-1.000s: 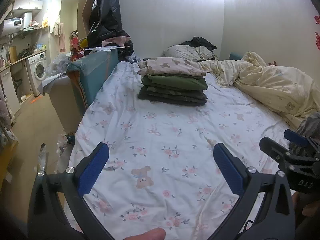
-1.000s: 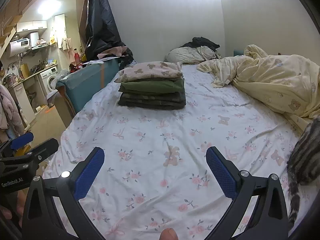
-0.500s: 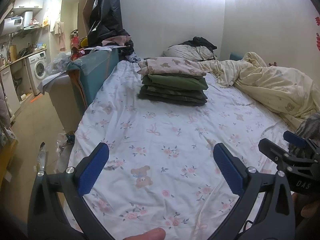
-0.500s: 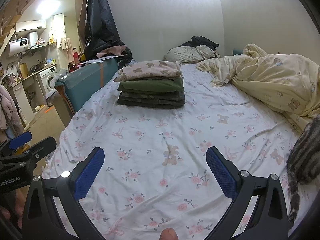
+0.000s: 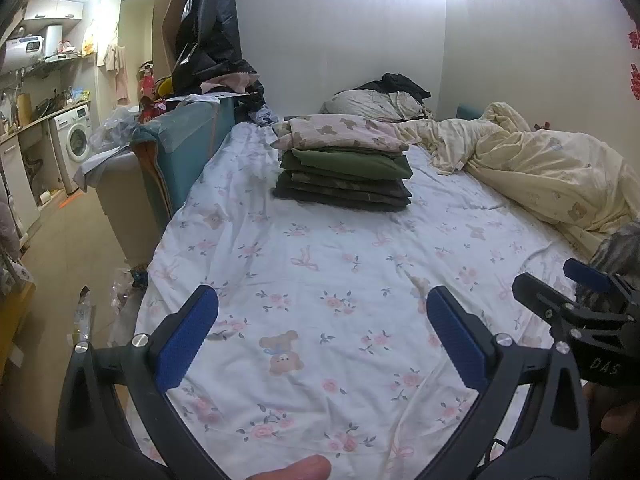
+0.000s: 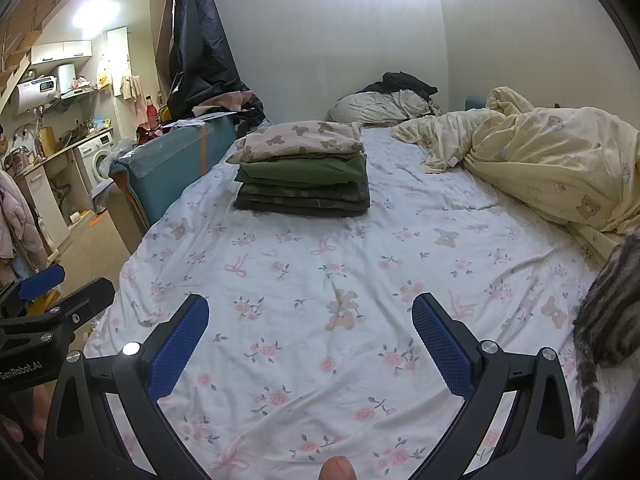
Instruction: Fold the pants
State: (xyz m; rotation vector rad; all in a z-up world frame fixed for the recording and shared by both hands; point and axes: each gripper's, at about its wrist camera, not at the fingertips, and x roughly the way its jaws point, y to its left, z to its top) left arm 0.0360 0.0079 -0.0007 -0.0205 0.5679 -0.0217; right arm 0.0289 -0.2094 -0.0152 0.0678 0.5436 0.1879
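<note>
From the left wrist view, the left gripper (image 5: 322, 334) hangs over the near end of the bed (image 5: 360, 280), its blue-padded fingers (image 5: 186, 338) spread wide with nothing between them, only the flowered sheet showing through the gap. The stack of folded pants (image 5: 346, 170) sits toward the far end of the bed, closer to the left edge, a bear-print pair on top, a green one under it and darker camouflage ones at the bottom. A crumpled yellow duvet (image 5: 540, 168) is heaped along the bed's right edge, and a grey pillow (image 5: 372, 102) lies at the far end against the wall. At the right of this view the right gripper (image 5: 576, 300) pokes in near the bed's right edge, held by a hand (image 5: 612, 408) partly in shadow. Off the left edge stands a teal sofa back (image 5: 184, 148), with a washing machine (image 5: 76, 142) further away. From the right wrist view, the right gripper (image 6: 310, 334) likewise hovers over the near end of the sheet with its jaws parted and empty. The folded stack (image 6: 304, 174) stands well ahead, left of the bed's middle. A striped grey cat (image 6: 612, 320) lies at the right edge, beside the gripper, and the left gripper (image 6: 52, 300) shows at the near left corner.
</note>
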